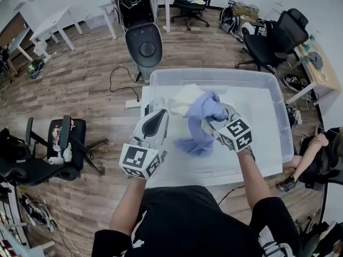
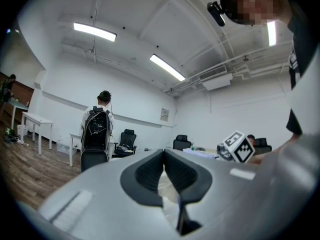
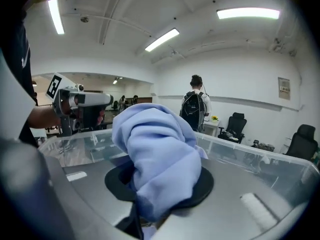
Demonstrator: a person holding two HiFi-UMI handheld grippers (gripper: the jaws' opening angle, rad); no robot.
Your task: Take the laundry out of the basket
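A clear plastic basket [image 1: 214, 73] stands in front of me on the wood floor. White laundry [image 1: 185, 96] lies inside it at the back. A light blue cloth [image 1: 201, 122] hangs lifted above the basket floor, bunched over my right gripper [image 1: 213, 123], which is shut on it. In the right gripper view the blue cloth [image 3: 155, 149] fills the jaws and hides the pads of that gripper [image 3: 160, 184]. My left gripper [image 1: 159, 119] hovers at the basket's left wall, beside the blue cloth, tips together. In its own view the left gripper [image 2: 164, 154] holds nothing clear; something pale shows behind the pads.
Black office chairs stand at the left [image 1: 64, 138] and back right [image 1: 278, 36]. A grey upright machine [image 1: 142, 25] stands just behind the basket, with a cable [image 1: 120, 84] on the floor. White desks line the back left. A person's leg [image 1: 305, 159] lies at the right.
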